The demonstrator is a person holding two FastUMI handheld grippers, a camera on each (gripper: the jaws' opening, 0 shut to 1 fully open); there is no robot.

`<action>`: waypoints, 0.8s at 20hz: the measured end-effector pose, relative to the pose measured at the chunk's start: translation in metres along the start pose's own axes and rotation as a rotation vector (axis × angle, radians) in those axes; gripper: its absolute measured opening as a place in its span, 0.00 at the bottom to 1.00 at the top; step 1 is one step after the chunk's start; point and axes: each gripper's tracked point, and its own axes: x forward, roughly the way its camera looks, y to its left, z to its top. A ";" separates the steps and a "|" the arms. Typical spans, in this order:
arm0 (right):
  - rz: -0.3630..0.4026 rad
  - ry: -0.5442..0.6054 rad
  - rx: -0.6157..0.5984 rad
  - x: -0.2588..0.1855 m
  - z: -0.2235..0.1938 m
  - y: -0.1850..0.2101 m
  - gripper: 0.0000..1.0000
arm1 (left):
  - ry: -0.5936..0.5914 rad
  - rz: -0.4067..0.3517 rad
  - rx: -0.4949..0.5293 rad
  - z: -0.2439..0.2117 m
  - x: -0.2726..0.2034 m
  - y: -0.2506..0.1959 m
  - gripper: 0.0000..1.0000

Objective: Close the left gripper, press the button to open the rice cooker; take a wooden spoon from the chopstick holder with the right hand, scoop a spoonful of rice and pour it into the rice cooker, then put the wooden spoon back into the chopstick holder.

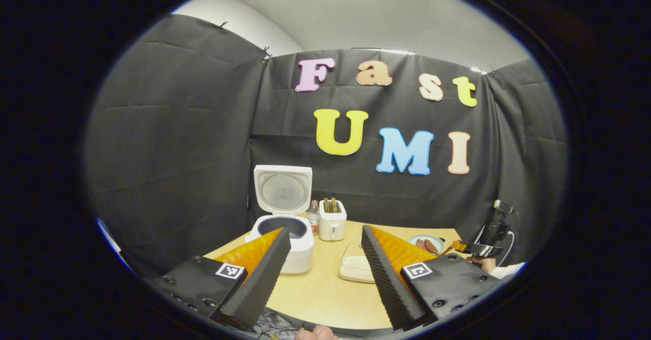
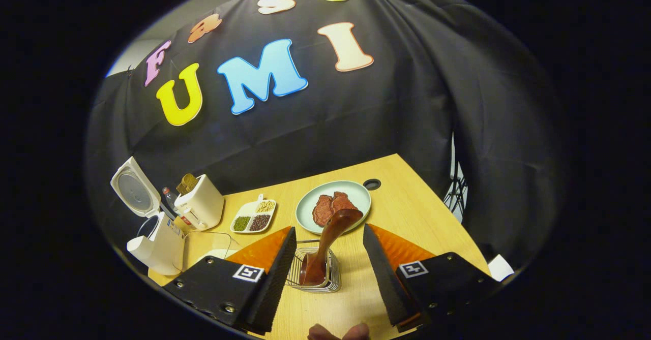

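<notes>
Left gripper [image 1: 321,266]: held low over the near edge of the table [image 1: 325,299], pointing toward the back wall; jaws spread wide, nothing between them.
Right gripper [image 2: 325,269]: tilted down toward the table, jaws released and parted to either side of the chopstick holder [image 2: 315,276], touching neither it nor the spoon. In the left gripper view it appeared at the far right edge, held in a hand.
Wooden spoon [image 2: 330,233]: stood in the chopstick holder, bowl end up, leaning toward the plate [image 2: 310,203]; between the open fingers but ungripped.
Chopstick holder: wire basket, upright on the table, just in front of the plate.
Rice cooker [image 1: 285,228]: white, lid raised upright, dark inner pot exposed; at the table's left side.
Toaster [image 1: 331,220]: just beside the cooker, a small bottle between the two.
Clear container [image 1: 356,266]: on the table between the cooker and the plate; contents could not be told.
Divided dish [image 2: 254,217]: three compartments of grains or beans, between the toaster and the plate.
Plate: pale green, carried reddish-brown pieces.
Open room: bare tabletop around the holder and toward the right edge; a round hole in the table behind the plate.
</notes>
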 end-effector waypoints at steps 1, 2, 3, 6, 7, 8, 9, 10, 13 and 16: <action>0.006 -0.018 -0.007 -0.012 0.009 0.003 0.81 | -0.008 -0.007 0.000 0.004 0.005 0.001 0.94; 0.012 -0.034 -0.016 -0.028 0.016 0.006 0.82 | -0.017 -0.011 0.003 0.008 0.010 0.005 0.94; 0.024 -0.054 -0.027 -0.043 0.025 0.012 0.82 | -0.029 -0.017 0.005 0.013 0.017 0.009 0.94; 0.070 -0.082 -0.031 -0.088 0.047 0.038 0.82 | -0.078 -0.032 -0.014 0.031 0.042 0.024 0.94; 0.074 -0.087 -0.025 -0.102 0.048 0.046 0.82 | -0.089 -0.041 -0.024 0.037 0.054 0.030 0.94; 0.080 -0.097 -0.019 -0.117 0.049 0.055 0.82 | -0.097 -0.051 -0.035 0.040 0.066 0.037 0.94; 0.080 -0.101 -0.015 -0.131 0.050 0.066 0.82 | -0.108 -0.062 -0.046 0.045 0.075 0.048 0.94; 0.077 -0.107 -0.013 -0.144 0.047 0.074 0.82 | -0.118 -0.076 -0.055 0.049 0.092 0.052 0.94; 0.038 -0.097 -0.012 -0.177 0.035 0.097 0.82 | -0.140 -0.116 -0.078 0.062 0.134 0.078 0.94; 0.008 -0.080 -0.005 -0.199 0.016 0.125 0.82 | -0.166 -0.130 -0.113 0.076 0.186 0.109 0.94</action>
